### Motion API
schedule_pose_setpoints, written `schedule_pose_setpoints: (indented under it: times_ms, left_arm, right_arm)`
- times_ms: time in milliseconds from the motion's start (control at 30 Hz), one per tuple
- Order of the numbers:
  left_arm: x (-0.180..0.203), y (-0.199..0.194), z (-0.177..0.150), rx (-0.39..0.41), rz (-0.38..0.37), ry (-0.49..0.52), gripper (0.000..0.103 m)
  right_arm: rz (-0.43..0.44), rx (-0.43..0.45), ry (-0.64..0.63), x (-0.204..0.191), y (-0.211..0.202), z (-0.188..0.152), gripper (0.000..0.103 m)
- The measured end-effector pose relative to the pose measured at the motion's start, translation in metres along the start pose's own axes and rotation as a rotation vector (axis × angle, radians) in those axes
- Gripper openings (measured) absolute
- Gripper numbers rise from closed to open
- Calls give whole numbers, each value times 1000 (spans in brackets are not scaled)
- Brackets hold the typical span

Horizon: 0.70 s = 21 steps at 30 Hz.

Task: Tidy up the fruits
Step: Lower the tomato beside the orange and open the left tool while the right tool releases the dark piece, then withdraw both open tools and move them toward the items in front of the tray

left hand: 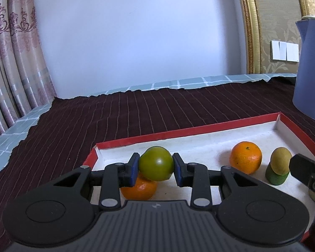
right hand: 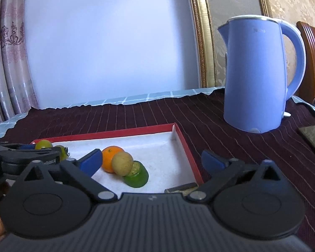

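Well under way, by the look of it: four fruits already inside the red-rimmed tray (left hand: 216, 127), a fifth not yet set down. Held clear of the white tray floor near the tray's left end, a smooth, glossy green fruit (left hand: 156, 163), clamped between the blue pads of the left gripper (left hand: 156, 169); directly beneath it on the floor, a dimpled orange (left hand: 139, 190). Toward the tray's right end, a second orange (left hand: 245, 157), pitted skin, round, just beside a matte yellow-brown fruit (right hand: 122, 163) resting on a flat-topped, translucent-looking green piece (right hand: 136, 176). Right gripper (right hand: 151, 162) spread wide, nothing between its pads, hanging before that stack over the tray's near right side. Left to do, probably: lowering the green fruit to the floor and perhaps tidying the stacked pair. Tray of stiff card, shallow walls, square corners. Beyond the tray's far right corner, a smooth blue plastic kettle (right hand: 254, 73) on a dark ribbed cloth (left hand: 115, 113).
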<state>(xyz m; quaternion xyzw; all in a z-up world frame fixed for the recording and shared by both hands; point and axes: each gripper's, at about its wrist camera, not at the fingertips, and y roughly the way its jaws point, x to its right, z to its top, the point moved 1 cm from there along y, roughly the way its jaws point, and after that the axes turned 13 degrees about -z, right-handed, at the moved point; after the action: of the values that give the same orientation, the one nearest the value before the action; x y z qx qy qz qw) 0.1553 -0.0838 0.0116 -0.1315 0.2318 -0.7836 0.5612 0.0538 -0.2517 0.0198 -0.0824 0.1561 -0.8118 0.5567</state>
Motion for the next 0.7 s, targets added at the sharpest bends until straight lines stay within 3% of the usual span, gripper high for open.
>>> schedule_pose_setpoints:
  times_ms: [367, 500, 700]
  left_arm:
    - [-2, 3, -1, -18, 3, -16, 34]
    - [1, -1, -1, 13, 20, -1, 64]
    - [4, -7, -1, 38, 43, 28, 65]
  right_arm:
    - [23, -22, 36, 6, -9, -10, 103]
    - [22, -18, 31, 7, -15, -13, 103]
    - [31, -34, 34, 12, -28, -18, 103]
